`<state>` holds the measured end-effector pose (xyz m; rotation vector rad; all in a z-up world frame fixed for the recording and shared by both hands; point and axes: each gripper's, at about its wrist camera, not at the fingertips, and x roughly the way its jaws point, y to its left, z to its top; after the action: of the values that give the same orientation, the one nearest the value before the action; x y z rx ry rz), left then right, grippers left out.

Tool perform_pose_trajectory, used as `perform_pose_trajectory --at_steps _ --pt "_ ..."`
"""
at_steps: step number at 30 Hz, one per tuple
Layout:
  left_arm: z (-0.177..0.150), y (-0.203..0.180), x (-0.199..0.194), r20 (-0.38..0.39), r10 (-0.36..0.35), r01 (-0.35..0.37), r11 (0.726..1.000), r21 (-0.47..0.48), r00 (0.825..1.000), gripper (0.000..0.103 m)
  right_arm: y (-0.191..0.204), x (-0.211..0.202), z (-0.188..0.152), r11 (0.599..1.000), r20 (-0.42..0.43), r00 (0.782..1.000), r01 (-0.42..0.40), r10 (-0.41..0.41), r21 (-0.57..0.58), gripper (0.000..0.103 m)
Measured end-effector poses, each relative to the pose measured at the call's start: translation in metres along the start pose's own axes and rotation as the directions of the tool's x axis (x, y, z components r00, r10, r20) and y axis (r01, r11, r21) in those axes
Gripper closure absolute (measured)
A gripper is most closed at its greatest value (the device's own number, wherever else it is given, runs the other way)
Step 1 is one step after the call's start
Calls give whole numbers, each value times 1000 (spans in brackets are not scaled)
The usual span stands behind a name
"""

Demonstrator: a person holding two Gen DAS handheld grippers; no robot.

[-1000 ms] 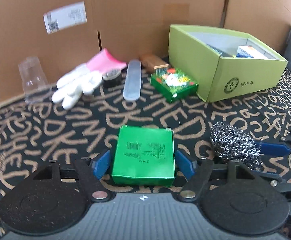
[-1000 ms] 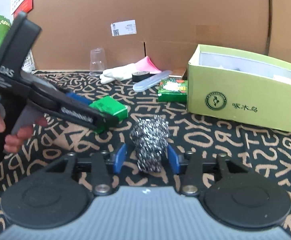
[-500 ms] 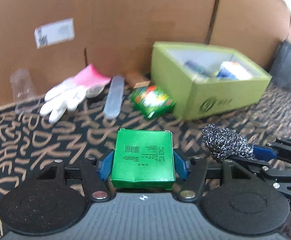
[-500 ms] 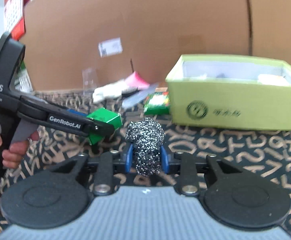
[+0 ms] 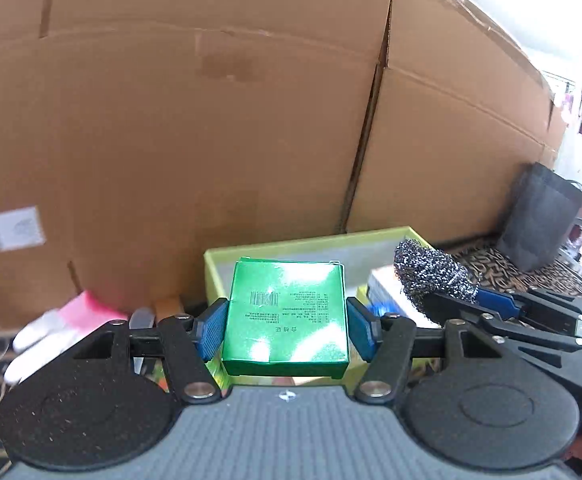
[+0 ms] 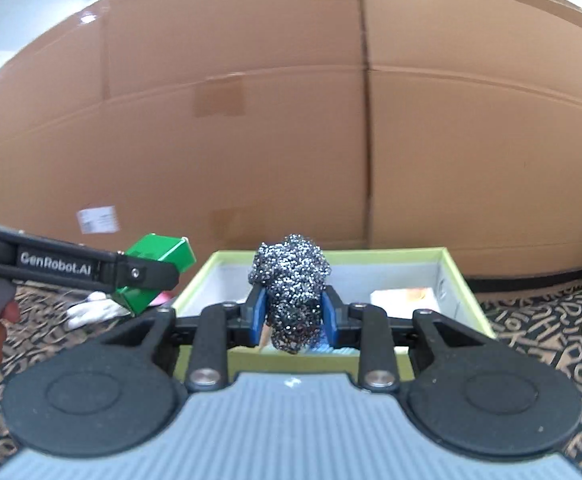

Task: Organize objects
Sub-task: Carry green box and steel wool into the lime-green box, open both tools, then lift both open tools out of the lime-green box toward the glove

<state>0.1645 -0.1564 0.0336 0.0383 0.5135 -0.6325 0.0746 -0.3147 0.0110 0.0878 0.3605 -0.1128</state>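
Item 1. Left gripper [image 5: 287, 326]: blue pads clamped on the two sides of a flat green box [image 5: 287, 316], barcode face up. The box is carried clear of the cloth, in front of the near-left corner of the bin [image 5: 251, 249].

Item 2. Right gripper [image 6: 291, 316]: jaws nearly together, squeezing a steel scourer [image 6: 291, 280]. The scourer is held in the air at the near edge of the bin, roughly at its middle.

Item 3. Patterned cloth [image 6: 551, 320]: the surface under everything, dark with tan letters.

Item 4. Bin, yellow-green, open top, at the back of the cloth against the cardboard wall [image 5: 211, 120]. It already holds a pale packet [image 6: 403, 296] toward its right end and a blue-and-white item [image 5: 383, 304], partly seen.

Item 5. Glove [image 5: 59, 324], white with pink cuff, lying on the cloth to the left of the bin.

Status, as judged: some things are binned; two are in transit and neither is released; the glove and small pieces beside it remain.

Obscured: the bin floor sits largely behind both grippers. The pieces between glove and bin are cut off and unidentifiable. The box print is too small to read. A dark bag [image 5: 539, 216] at far right is blurred.
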Motion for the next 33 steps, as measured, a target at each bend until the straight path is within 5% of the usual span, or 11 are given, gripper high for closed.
perform_pose_trajectory --at_steps 11,14,15,18,24,33 --pt "13 -4 71 -33 35 -35 999 -2 999 38 -36 98 11 996 -96 994 53 -60 -73 74" --pt "11 0 76 -28 8 -8 1000 4 1000 34 -37 118 9 994 -125 991 42 -55 -105 62" --pt "9 2 75 -29 -12 12 1000 0 1000 23 -37 121 7 993 -136 989 38 -53 -113 51" --pt "2 9 66 -7 -15 14 999 -36 1000 10 -39 108 2 991 -92 993 63 -74 -118 33" --pt "-12 15 54 10 60 -59 996 -61 998 8 -39 69 -15 987 -31 993 105 -110 -118 1" --pt "-19 11 20 7 112 -111 992 -64 994 8 -24 30 -8 994 -23 997 66 -68 -85 0"
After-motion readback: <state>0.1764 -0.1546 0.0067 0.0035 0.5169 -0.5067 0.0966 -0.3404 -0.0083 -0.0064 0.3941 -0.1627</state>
